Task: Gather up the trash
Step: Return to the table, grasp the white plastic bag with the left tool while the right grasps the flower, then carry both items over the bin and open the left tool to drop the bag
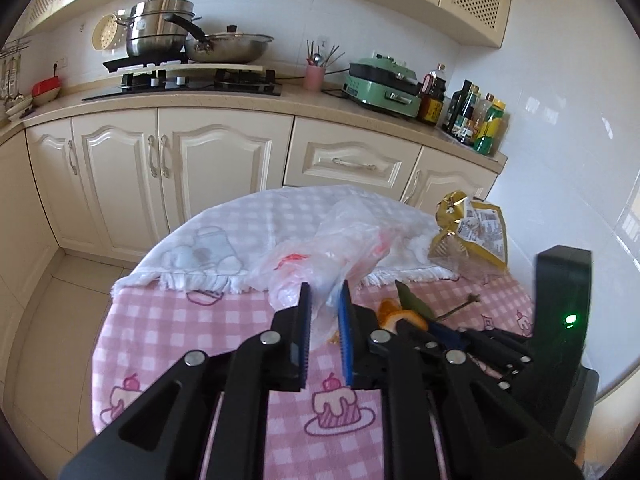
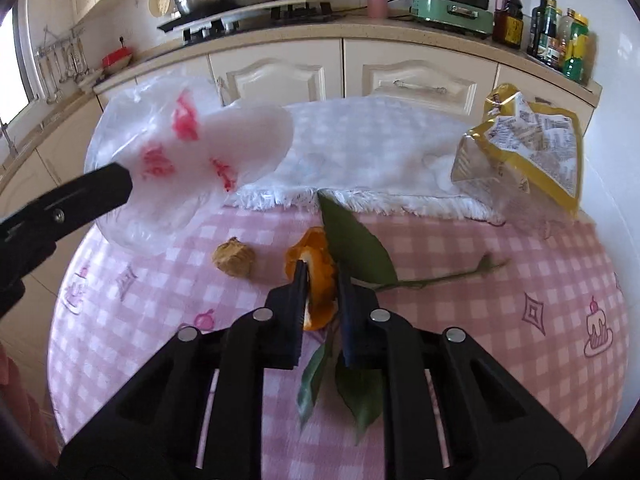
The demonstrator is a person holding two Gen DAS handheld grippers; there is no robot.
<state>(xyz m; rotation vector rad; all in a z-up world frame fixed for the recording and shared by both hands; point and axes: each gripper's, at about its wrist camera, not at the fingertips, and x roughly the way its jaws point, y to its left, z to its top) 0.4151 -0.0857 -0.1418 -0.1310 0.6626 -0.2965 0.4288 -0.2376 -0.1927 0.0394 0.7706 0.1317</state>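
My left gripper (image 1: 325,294) is shut on a clear plastic bag with red print (image 1: 324,256) and holds it above the table; the bag also shows in the right wrist view (image 2: 188,160). My right gripper (image 2: 322,270) is shut on an orange peel (image 2: 318,280) over the pink checked tablecloth (image 2: 480,300). A green leaf with a stem (image 2: 356,248) lies under and beside the peel. A small brown scrap (image 2: 234,258) lies left of the peel. A crumpled gold snack wrapper (image 2: 528,148) sits at the table's far right.
A white fringed towel (image 2: 360,160) covers the far half of the round table. Cream cabinets (image 1: 180,168) and a counter with a stove, pots, a green cooker (image 1: 384,86) and bottles stand behind. A white wall is at the right.
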